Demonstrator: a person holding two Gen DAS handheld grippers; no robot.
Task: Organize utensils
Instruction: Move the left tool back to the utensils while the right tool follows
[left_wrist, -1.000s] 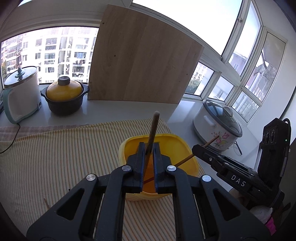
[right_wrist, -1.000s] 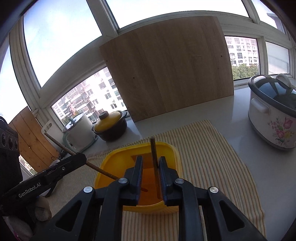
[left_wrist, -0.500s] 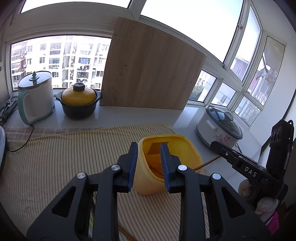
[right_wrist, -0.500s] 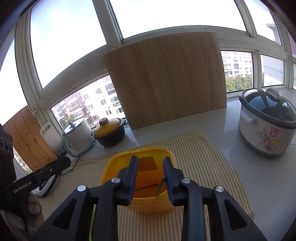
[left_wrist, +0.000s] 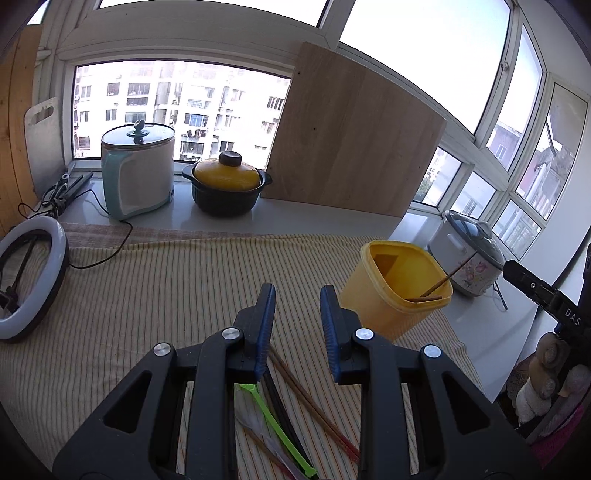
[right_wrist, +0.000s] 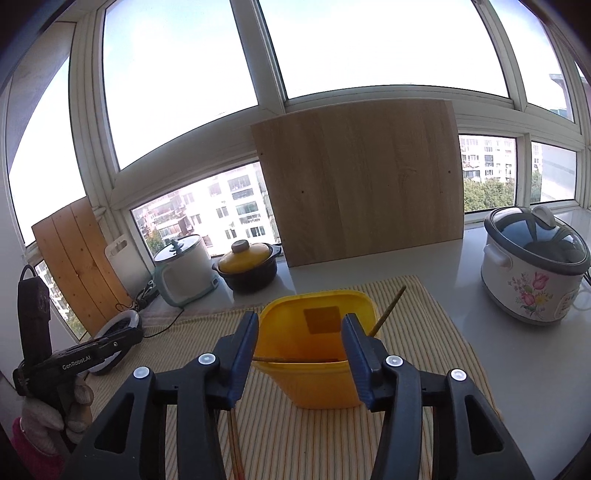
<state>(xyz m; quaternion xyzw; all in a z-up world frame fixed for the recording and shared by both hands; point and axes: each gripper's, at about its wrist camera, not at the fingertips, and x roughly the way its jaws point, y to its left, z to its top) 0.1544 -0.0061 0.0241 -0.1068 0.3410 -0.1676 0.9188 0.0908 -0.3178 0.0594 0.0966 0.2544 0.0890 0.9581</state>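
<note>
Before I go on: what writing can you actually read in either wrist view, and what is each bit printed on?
"DAS": white letters on the black finger of the right gripper, seen at the right edge of the left wrist view.
"GenRobot.AI": white letters on the black finger of the left gripper, seen at the left of the right wrist view.
No readable writing shows on the yellow container or the floral rice cooker.

Bright bay windows (right_wrist: 177, 92), wooden board (right_wrist: 362, 184) leaning, white sill (left_wrist: 258, 221).
</note>
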